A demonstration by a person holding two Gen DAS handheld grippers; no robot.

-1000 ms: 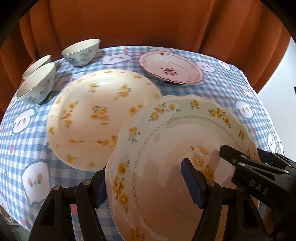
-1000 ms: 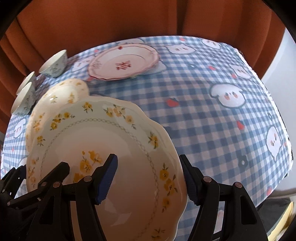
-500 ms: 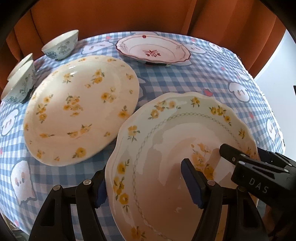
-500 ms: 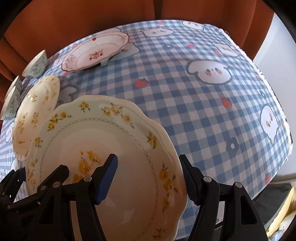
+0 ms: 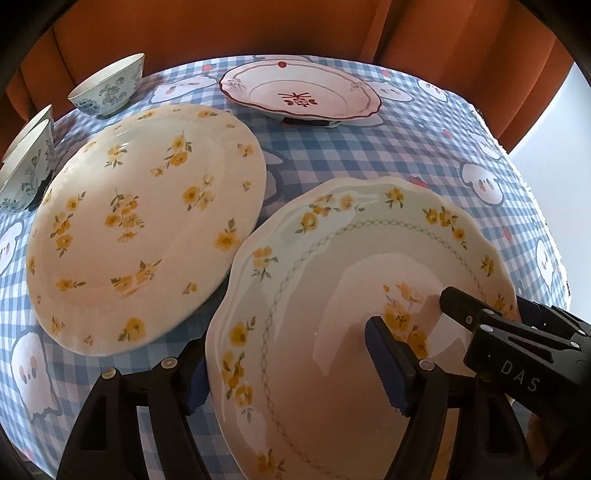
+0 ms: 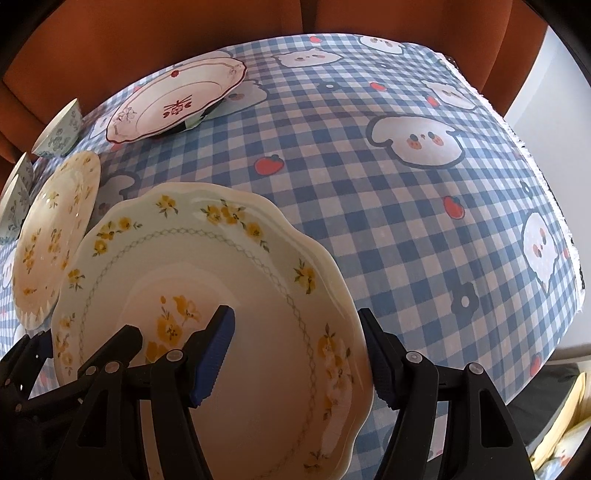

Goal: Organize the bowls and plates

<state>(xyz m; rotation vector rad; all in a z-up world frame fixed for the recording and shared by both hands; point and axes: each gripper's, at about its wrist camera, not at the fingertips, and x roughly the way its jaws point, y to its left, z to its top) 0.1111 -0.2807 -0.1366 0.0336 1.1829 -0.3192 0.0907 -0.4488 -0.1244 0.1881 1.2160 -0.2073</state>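
A scalloped plate (image 5: pixel 332 277) with yellow flowers and a chain ring hangs low over the checked tablecloth (image 6: pixel 406 221), carried from both sides. My left gripper (image 5: pixel 291 373) straddles its left rim, one blue pad inside the dish and one outside the edge. Its jaws are opening with the rim between them. My right gripper (image 6: pixel 299 350) is shut on the plate's (image 6: pixel 207 266) right rim. Just to the left lies a round plate (image 5: pixel 147 221) with yellow flowers, apart from the carried one.
A pink plate (image 5: pixel 299 92) with a red rim sits at the back. One patterned bowl (image 5: pixel 107 86) and two stacked bowls (image 5: pixel 26 173) stand at the far left. An orange curtain (image 5: pixel 258 26) hangs behind. The cloth's fringed edge (image 6: pixel 554 206) runs along the right.
Both grippers have sunk and shifted right with the scalloped plate. It overlapped the round flowered plate before and now sits beside it, closer to the cloth.
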